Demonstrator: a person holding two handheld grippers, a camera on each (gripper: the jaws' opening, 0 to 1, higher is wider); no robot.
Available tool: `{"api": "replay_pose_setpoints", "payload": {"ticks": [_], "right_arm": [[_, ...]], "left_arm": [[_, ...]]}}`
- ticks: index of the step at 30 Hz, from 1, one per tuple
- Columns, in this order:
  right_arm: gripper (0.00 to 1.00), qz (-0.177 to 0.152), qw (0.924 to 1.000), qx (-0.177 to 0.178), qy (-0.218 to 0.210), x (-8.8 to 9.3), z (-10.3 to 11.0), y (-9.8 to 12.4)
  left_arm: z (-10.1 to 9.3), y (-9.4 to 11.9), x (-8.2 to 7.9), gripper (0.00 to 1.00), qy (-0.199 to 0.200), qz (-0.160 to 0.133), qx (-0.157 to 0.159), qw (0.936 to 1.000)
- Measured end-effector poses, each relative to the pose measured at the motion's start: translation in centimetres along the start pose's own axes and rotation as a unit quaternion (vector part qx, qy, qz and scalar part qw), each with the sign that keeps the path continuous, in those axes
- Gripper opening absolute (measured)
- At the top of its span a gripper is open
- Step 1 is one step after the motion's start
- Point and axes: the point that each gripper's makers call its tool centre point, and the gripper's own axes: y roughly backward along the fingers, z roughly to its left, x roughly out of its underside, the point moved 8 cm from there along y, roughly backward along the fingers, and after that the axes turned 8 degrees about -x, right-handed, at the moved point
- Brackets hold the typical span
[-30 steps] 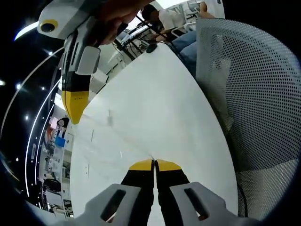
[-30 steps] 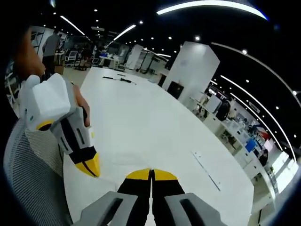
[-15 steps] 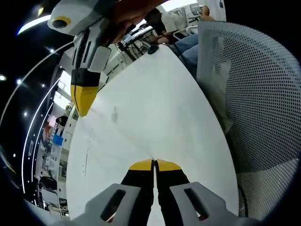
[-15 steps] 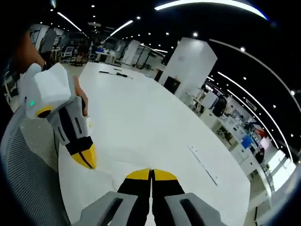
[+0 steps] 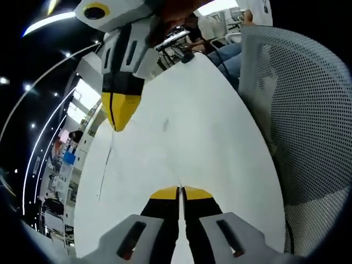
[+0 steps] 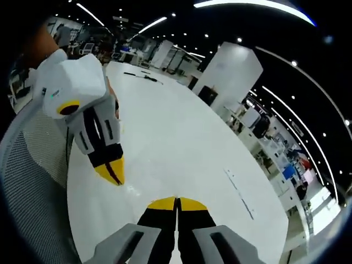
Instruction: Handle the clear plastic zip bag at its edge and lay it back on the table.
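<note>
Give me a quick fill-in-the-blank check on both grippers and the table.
1. The left gripper has its jaws ___.
2. The right gripper has ___ jaw tips.
3. The table is ___ on top.
4. Beside the table stands a mesh ___.
Missing words: shut; yellow; white; chair.

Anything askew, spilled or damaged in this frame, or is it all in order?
Nothing stands out. Both tongs, left and right, have their jaws together above the white table, which looks clean and unmarked. The clear bag is too faint to make out, so I cannot judge how it lies.
</note>
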Motion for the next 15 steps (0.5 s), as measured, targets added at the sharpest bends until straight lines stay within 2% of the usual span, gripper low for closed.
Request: {"api": "replay_pose_setpoints", "payload": {"ticks": [4,7,8,10,15], "right_arm": [[0.0,0.019,0.9996,-0.005,0.02,0.4,0.6,-0.9],[0.0,0.026,0.9995,-0.01,0.018,0.7,0.9,-1.5],[0.0,0.032,0.9992,-0.012,0.021,1.0,1.1,-1.9],[0.0,0.038,0.999,-0.019,0.017,1.4,1.4,-2.3],[0.0,0.045,0.9983,-0.032,0.02,2.1,2.3,-3.2]], "left_arm": [[0.4,0.3,0.1,0.0,0.042,-0.014,-0.013,0.9989],[0.6,0.5,0.1,0.01,0.063,-0.024,-0.018,0.9976],[0.6,0.7,0.1,0.0,0.088,-0.031,-0.017,0.9955],[0.9,1.1,0.3,0.0,0.108,-0.035,-0.029,0.9931],[1.8,2.1,0.2,0.0,0.185,-0.068,-0.056,0.9788]]}}
